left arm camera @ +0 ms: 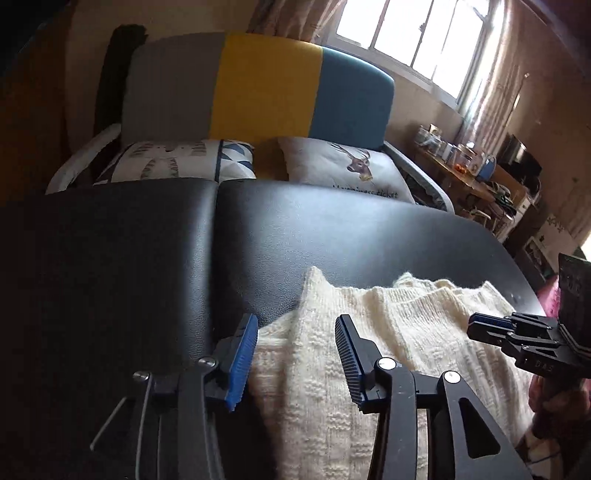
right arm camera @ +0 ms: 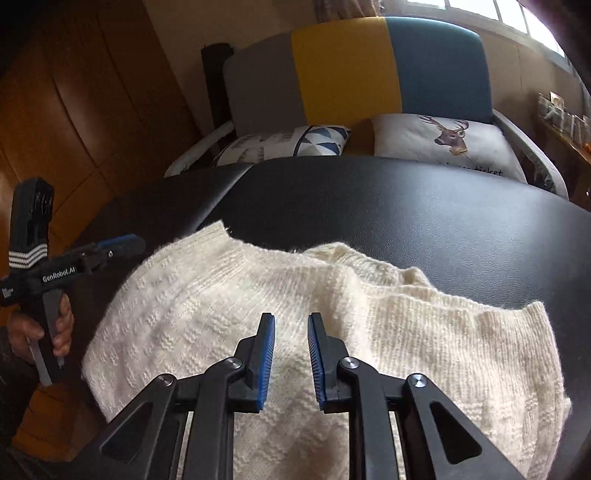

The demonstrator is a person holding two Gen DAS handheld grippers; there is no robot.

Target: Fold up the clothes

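Note:
A cream knitted sweater [right arm camera: 236, 310] lies folded and bunched on a black padded table [right arm camera: 424, 206], and shows in the left wrist view as the same sweater [left arm camera: 399, 325]. My left gripper [left arm camera: 295, 332] hovers open over the sweater's left edge, nothing between its blue pads. Seen from the other side, the left gripper [right arm camera: 122, 242] sits at the sweater's left, held by a hand [right arm camera: 59, 328]. My right gripper [right arm camera: 291, 328] stands open with a narrow gap above the sweater's middle, holding nothing. It appears at the right edge as the right gripper [left arm camera: 484, 325].
Behind the table stands a grey, yellow and blue sofa [left arm camera: 258, 85] with a patterned pillow [left arm camera: 177, 162] and a deer pillow [right arm camera: 450, 140]. A cluttered wooden desk [left arm camera: 461, 177] sits at the right under a window [left arm camera: 417, 33]. Wooden cabinets [right arm camera: 74, 110] fill the left.

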